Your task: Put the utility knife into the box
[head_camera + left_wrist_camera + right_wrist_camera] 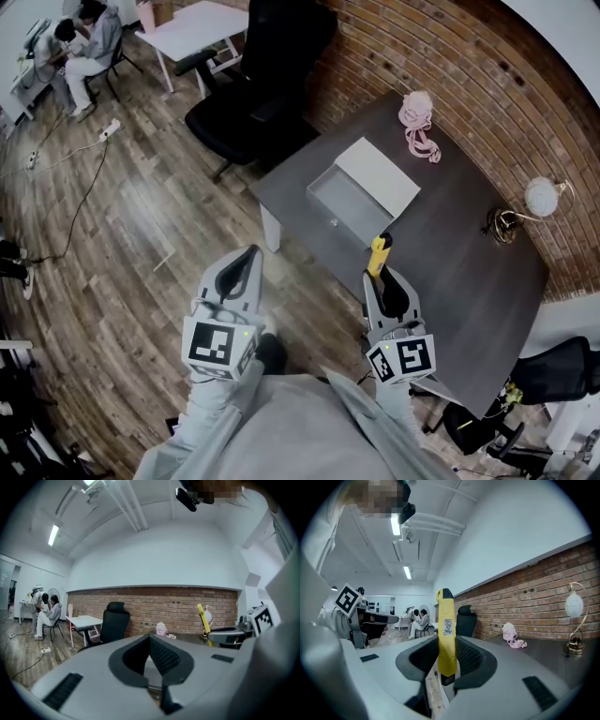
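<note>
A yellow utility knife with a black tip stands upright between the jaws of my right gripper, which is shut on it over the near edge of the dark table. In the right gripper view the knife rises straight out of the gripper. The open grey box with its white lid lies just beyond the knife on the table. My left gripper hangs over the wooden floor, left of the table, shut and holding nothing. Its view shows the knife at the right.
A pink object and a globe lamp sit near the brick wall. A black office chair stands beside the table's far corner, a white table behind it. People sit at the far left. Cables run across the floor.
</note>
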`<state>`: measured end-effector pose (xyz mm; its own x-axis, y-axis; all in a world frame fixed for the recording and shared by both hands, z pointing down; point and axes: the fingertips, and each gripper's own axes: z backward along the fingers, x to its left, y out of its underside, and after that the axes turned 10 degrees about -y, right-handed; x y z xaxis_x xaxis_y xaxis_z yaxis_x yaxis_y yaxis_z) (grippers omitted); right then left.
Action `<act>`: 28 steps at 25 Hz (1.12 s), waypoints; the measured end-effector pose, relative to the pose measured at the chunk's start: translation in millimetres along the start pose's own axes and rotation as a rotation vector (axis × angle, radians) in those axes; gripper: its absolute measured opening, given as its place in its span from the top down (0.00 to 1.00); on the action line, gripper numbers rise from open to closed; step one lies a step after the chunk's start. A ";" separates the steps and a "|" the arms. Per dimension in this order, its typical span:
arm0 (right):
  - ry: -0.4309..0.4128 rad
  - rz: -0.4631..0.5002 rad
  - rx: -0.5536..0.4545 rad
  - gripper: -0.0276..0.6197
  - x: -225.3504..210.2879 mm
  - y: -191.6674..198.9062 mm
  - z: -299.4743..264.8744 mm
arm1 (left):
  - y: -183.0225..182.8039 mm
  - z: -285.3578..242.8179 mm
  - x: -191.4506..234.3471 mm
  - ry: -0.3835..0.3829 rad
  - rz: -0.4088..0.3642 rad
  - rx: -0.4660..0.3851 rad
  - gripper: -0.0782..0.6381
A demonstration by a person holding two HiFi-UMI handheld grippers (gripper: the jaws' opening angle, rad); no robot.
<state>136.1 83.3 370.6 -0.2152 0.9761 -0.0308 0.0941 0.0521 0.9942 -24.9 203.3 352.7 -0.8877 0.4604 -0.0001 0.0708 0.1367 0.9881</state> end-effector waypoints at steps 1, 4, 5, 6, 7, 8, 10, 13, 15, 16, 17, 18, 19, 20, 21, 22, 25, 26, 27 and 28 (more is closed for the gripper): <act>0.006 -0.001 0.004 0.76 -1.6 -0.1 -7.7 | 0.6 -7.0 6.4 0.004 0.001 0.004 0.87; 0.025 -0.003 0.014 0.77 -3.9 -0.4 -28.1 | 2.3 -24.4 23.1 0.023 0.009 0.014 0.87; 0.031 -0.005 0.017 0.76 -4.0 -0.2 -34.7 | 3.0 -29.2 28.4 0.032 0.011 0.016 0.87; 0.035 -0.007 0.020 0.76 -3.9 0.1 -41.1 | 3.8 -33.4 33.8 0.040 0.012 0.016 0.87; 0.038 -0.007 0.022 0.76 -3.6 0.3 -47.0 | 4.9 -37.0 39.1 0.046 0.014 0.017 0.87; 0.041 -0.006 0.025 0.76 -3.6 0.5 -52.0 | 6.2 -40.2 44.2 0.049 0.014 0.018 0.87; 0.050 -0.008 0.029 0.76 -4.8 1.4 -59.3 | 8.0 -45.7 51.8 0.052 0.016 0.023 0.87; 0.066 -0.026 0.039 0.77 -4.7 5.8 -66.4 | 12.6 -49.2 58.9 0.060 0.026 0.038 0.87; 0.078 -0.033 0.046 0.76 -3.8 8.5 -71.6 | 19.0 -51.2 62.7 0.072 0.028 0.056 0.87; 0.085 -0.035 0.050 0.76 -4.5 9.8 -73.7 | 22.6 -52.9 63.5 0.080 0.029 0.065 0.87; 0.092 -0.038 0.054 0.76 -6.0 11.4 -75.1 | 26.1 -55.2 63.6 0.087 0.030 0.074 0.87; 0.100 -0.040 0.059 0.76 -8.2 13.3 -76.3 | 29.1 -58.1 63.2 0.093 0.031 0.081 0.87; 0.105 -0.041 0.065 0.77 -10.7 15.5 -77.5 | 31.2 -61.7 62.7 0.099 0.032 0.085 0.87; 0.110 -0.043 0.071 0.76 -13.6 17.5 -78.9 | 32.4 -66.0 62.2 0.104 0.033 0.086 0.87; 0.115 -0.044 0.077 0.76 -16.9 19.4 -80.4 | 32.7 -70.8 61.7 0.110 0.032 0.086 0.87; 0.120 -0.045 0.081 0.76 -20.6 20.8 -82.1 | 32.5 -76.0 61.5 0.115 0.031 0.084 0.87; 0.142 -0.048 0.081 0.76 -35.0 22.3 -88.0 | 30.5 -92.9 62.4 0.118 0.032 0.079 0.87; 0.150 -0.049 0.078 0.77 -40.8 22.3 -90.4 | 29.5 -99.1 62.6 0.118 0.032 0.077 0.87; 0.158 -0.049 0.075 0.77 -47.3 22.1 -93.0 | 27.9 -106.1 62.2 0.120 0.030 0.074 0.87; 0.168 -0.049 0.071 0.76 -54.4 21.6 -95.7 | 25.8 -113.9 61.2 0.126 0.026 0.070 0.87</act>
<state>56.8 11.1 403.6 -0.3799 0.9234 -0.0555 0.1469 0.1194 0.9819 -129.2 135.2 395.7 -0.9347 0.3519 0.0493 0.1226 0.1893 0.9742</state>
